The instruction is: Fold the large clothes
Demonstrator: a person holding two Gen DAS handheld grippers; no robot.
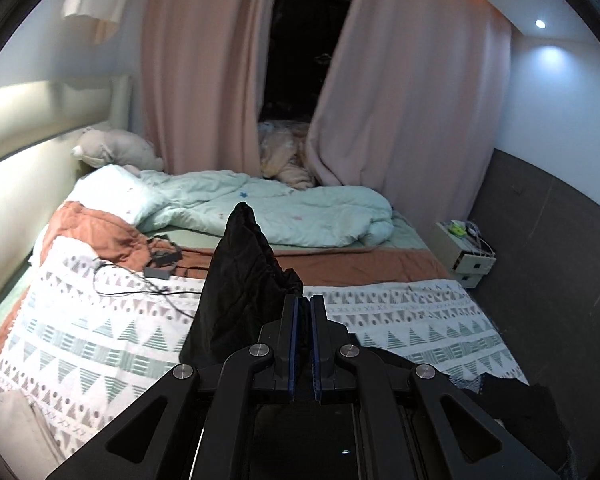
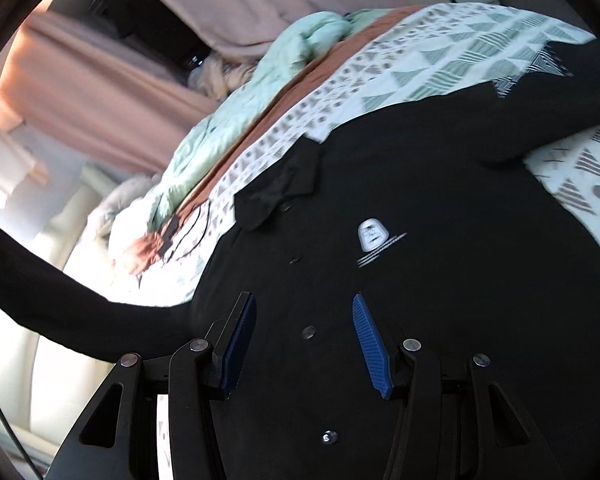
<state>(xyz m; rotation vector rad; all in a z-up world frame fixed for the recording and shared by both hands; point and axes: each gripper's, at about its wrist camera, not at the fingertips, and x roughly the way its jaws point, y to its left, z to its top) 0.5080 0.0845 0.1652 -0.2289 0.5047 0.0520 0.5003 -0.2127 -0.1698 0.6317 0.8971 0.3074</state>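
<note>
A black long-sleeved button shirt (image 2: 420, 184) with a small white chest logo (image 2: 372, 236) lies front up on the patterned white bedspread (image 2: 452, 52). My left gripper (image 1: 303, 300) is shut on a fold of the black shirt (image 1: 244, 276) and holds it lifted above the bed. In the right wrist view that lifted sleeve (image 2: 52, 280) stretches off to the left. My right gripper (image 2: 304, 304) is open and empty, just above the shirt's button placket, with a blue pad (image 2: 370, 344) on each side.
A mint duvet (image 1: 268, 208), an orange blanket (image 1: 360, 264) and a plush toy (image 1: 116, 148) lie at the bed's far end. A charger with cables (image 1: 160, 264) rests on the bedspread. Pink curtains (image 1: 400, 100) hang behind. A small white cabinet (image 1: 466, 252) stands right of the bed.
</note>
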